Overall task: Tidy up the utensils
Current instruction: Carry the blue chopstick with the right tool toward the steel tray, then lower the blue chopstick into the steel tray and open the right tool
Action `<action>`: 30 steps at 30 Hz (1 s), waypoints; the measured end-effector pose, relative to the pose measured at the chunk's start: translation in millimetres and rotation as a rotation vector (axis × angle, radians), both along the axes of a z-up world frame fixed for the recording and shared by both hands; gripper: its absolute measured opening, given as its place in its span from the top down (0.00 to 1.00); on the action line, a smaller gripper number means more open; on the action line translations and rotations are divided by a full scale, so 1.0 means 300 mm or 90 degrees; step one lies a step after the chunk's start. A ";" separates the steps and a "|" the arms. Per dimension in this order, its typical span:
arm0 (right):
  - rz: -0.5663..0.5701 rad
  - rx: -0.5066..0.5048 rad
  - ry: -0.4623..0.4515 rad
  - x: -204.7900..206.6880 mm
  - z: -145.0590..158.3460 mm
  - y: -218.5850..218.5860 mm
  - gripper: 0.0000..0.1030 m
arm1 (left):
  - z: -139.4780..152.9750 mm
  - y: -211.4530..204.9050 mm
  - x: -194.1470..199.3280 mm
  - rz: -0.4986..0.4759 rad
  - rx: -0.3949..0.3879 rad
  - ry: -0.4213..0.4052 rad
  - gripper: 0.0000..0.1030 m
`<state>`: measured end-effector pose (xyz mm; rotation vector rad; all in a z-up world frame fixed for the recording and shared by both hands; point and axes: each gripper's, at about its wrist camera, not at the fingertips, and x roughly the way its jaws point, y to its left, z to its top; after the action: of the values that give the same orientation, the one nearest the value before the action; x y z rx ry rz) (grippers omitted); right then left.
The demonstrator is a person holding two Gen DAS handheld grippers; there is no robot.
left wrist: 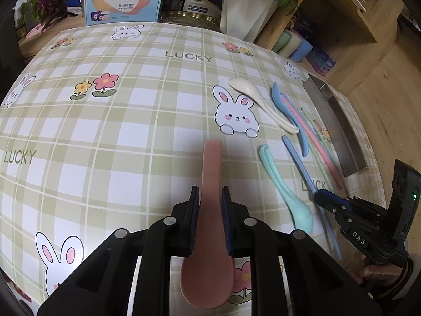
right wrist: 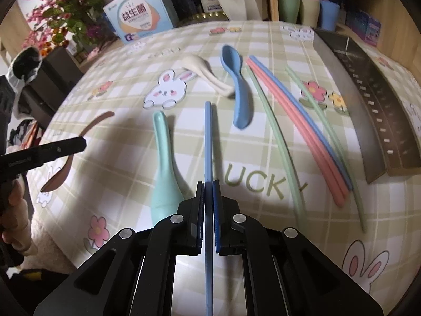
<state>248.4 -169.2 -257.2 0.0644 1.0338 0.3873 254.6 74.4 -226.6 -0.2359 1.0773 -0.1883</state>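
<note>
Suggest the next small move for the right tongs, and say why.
Probably carry the blue chopstick right, toward the metal tray. The right tongs are shut on it, the tray sits at the table's right edge, and a second blue chopstick lies loose beside the pink ones. The left tongs hold the pink spoon.

Pink spoon (left wrist: 210, 210) & blue chopstick (right wrist: 208, 152) gripped; rest on cloth.
</note>
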 end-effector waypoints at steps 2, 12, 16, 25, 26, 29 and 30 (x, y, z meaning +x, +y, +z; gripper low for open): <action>-0.002 0.005 -0.017 0.002 0.019 -0.006 0.94 | 0.018 0.003 0.003 0.005 -0.005 -0.006 0.84; -0.026 0.055 -0.029 0.024 0.047 -0.071 0.94 | 0.110 -0.021 0.035 0.014 0.012 -0.030 0.84; -0.032 0.063 0.008 0.028 0.011 -0.088 0.94 | 0.113 -0.045 0.046 0.013 0.014 -0.025 0.84; -0.050 0.118 -0.050 0.018 0.106 -0.144 0.94 | 0.142 -0.070 0.052 0.013 0.014 -0.032 0.84; -0.049 0.120 -0.054 0.018 0.116 -0.148 0.94 | 0.145 -0.071 0.051 0.015 0.014 -0.033 0.84; -0.057 0.132 -0.051 0.020 0.130 -0.163 0.94 | 0.147 -0.076 0.050 0.016 0.011 -0.031 0.84; -0.059 0.135 -0.054 0.020 0.136 -0.168 0.94 | 0.147 -0.079 0.049 0.015 0.013 -0.031 0.84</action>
<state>254.4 -219.7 -216.5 0.2830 0.9003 0.4105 269.2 50.6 -182.6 -0.2248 1.0267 -0.1609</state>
